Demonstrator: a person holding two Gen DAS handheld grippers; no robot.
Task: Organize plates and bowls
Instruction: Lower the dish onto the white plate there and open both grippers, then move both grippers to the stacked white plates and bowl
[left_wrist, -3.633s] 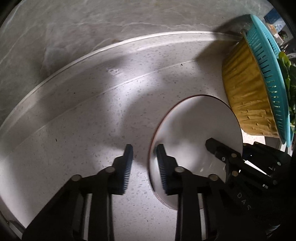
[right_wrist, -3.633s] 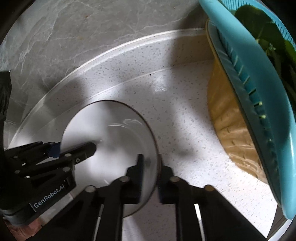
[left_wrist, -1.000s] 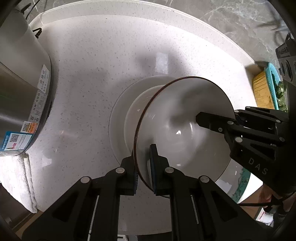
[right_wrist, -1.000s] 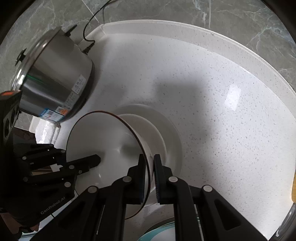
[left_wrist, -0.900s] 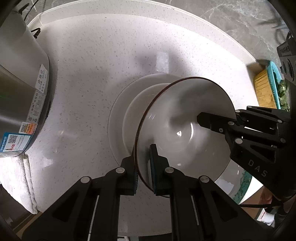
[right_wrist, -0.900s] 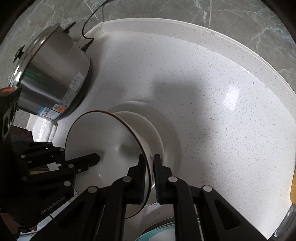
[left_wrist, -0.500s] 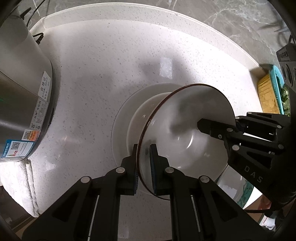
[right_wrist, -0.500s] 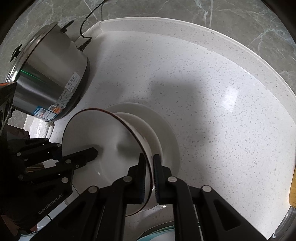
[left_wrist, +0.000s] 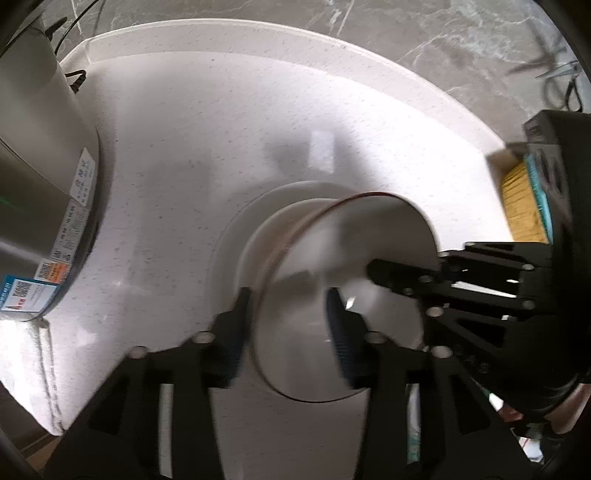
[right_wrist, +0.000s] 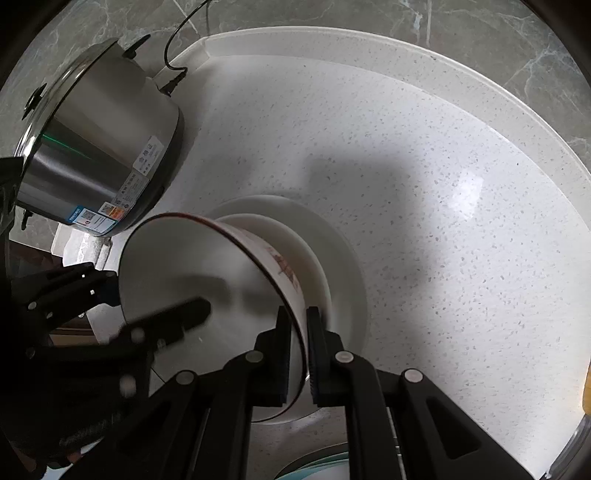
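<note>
Below, the right claw (right_wrist: 299, 354) is clamped on the near rim of a white bowl (right_wrist: 192, 280) with a dark rim line and a red pattern on its outside. That bowl tilts over a second white bowl (right_wrist: 295, 240), which sits on a white plate (right_wrist: 343, 266) just ahead of the claw on the speckled tabletop (right_wrist: 424, 184). The left claw (left_wrist: 288, 325) has just been opening: its fingers now stand apart on either side of the same bowl's rim (left_wrist: 295, 236), one outside and one inside, and no longer pinch it. A steel cooker (right_wrist: 99, 147) stands to the far left of both claws; a yellow and teal basket (left_wrist: 524, 203) lies beyond the right claw.
</note>
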